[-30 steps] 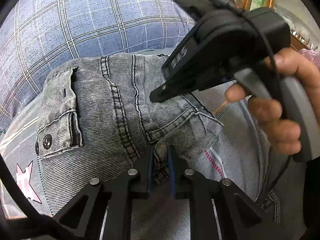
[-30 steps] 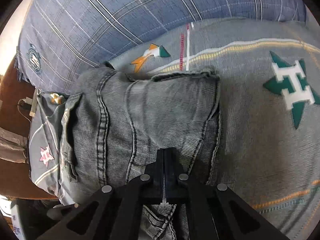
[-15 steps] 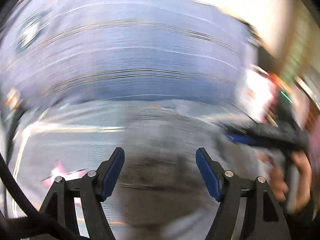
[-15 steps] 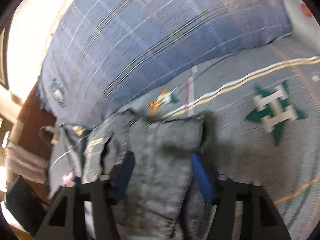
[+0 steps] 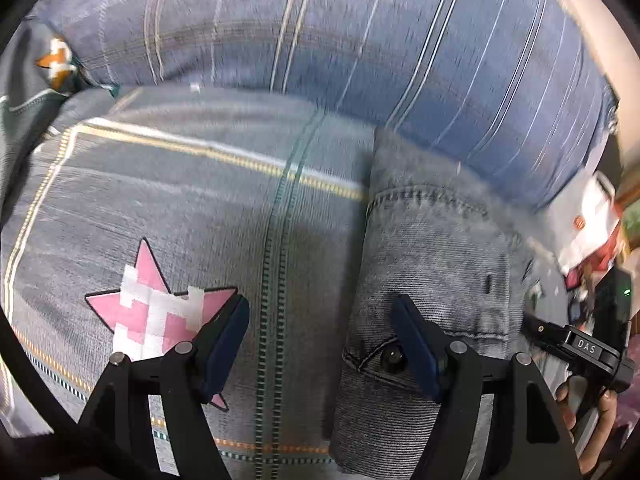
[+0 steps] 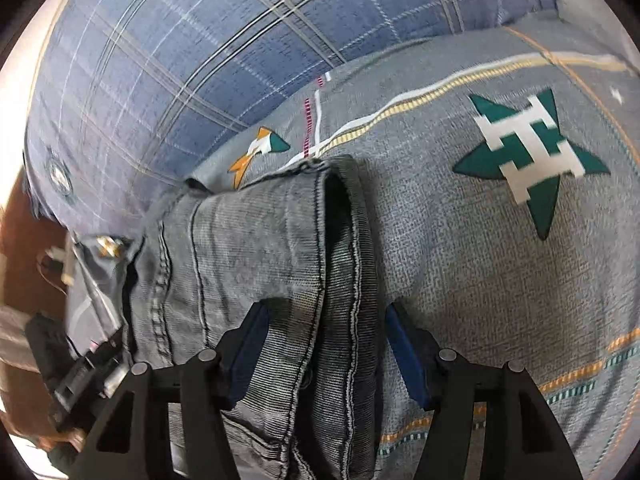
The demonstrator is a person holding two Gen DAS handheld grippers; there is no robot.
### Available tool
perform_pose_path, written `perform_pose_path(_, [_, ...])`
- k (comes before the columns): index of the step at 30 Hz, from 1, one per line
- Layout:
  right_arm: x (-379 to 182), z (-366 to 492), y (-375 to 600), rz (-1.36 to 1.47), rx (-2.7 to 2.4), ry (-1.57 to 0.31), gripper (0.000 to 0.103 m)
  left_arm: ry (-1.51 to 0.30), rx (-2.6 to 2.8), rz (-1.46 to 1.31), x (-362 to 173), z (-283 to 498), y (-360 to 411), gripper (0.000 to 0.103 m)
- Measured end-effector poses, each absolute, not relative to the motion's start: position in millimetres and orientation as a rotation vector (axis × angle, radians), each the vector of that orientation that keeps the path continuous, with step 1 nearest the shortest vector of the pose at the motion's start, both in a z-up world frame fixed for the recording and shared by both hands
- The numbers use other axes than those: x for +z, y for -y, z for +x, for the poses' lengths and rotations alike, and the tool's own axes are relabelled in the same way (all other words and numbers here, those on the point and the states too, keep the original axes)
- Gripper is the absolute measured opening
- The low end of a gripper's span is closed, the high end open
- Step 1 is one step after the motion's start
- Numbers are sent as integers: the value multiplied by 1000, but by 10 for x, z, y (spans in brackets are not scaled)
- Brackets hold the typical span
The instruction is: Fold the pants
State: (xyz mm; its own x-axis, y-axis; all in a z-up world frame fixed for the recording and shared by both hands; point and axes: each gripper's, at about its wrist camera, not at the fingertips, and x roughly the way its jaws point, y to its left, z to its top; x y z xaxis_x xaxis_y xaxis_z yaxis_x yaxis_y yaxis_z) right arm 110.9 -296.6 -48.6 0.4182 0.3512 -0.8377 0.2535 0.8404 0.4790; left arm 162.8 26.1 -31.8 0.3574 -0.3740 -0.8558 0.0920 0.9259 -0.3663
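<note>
A grey patterned bedspread filled most of both views, with a blue plaid quilt across the top. The pants, grey denim, lay as a compact folded stack left of centre in the right wrist view and at centre right in the left wrist view. The right gripper stood with jaws apart over the stack's right edge, pads clear of cloth. The left gripper stood likewise apart, holding nothing. Judged: folding looked essentially complete; only tidying appeared left.

Grey patterned bedsheet, blue plaid pillow behind; brown wood furniture at edge.
</note>
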Motion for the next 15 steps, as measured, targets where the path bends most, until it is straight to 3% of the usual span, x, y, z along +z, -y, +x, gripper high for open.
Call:
perform_pose_path(6, [-459,1108,2825,509,39,-1149,66,-1185,-455,-356,-124,1673,-304,74])
perform_pose_path(10, [-476,1033,2920,579,28,-1130,66,-1326,-487,-373,-517,1758,-120,75])
perform_pose_path(12, [-460,1059,2842,529,45,-1143,67,-1260,-488,-375,-504,1717,-119,75])
perform_pose_path(14, [-427,1066,2753,465,40,-1150,66,-1253,-499,-372,-484,1707,-101,66])
perform_pose_path(15, [-420,1075,2720,443,33,-1154,65,-1259,-527,-418,-505,1715,-116,52])
